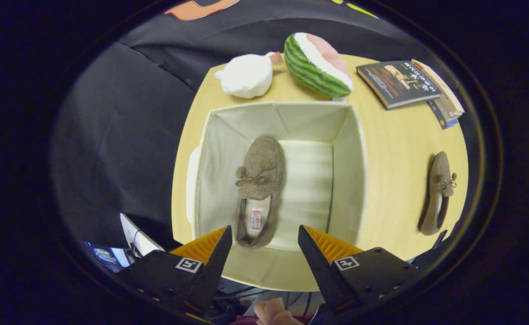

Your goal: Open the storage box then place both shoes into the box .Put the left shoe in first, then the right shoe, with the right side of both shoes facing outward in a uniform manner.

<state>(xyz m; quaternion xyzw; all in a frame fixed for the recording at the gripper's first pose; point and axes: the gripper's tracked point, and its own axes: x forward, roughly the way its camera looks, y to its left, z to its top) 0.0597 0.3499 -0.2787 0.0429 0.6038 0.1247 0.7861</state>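
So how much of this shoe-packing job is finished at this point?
About halfway. Done: the storage box stands open, and one shoe already lies on its floor, near one side wall. In hand: nothing; the gripper hangs open above the box. Left: the second shoe sits on the table beside the box and must be picked up and laid next to the first, facing the same way.

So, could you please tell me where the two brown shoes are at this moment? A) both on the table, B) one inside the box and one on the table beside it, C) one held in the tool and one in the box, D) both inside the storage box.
B: one brown shoe lies on the floor of the open storage box, the other shoe rests on the table beside it, and the tool is open and holds nothing.
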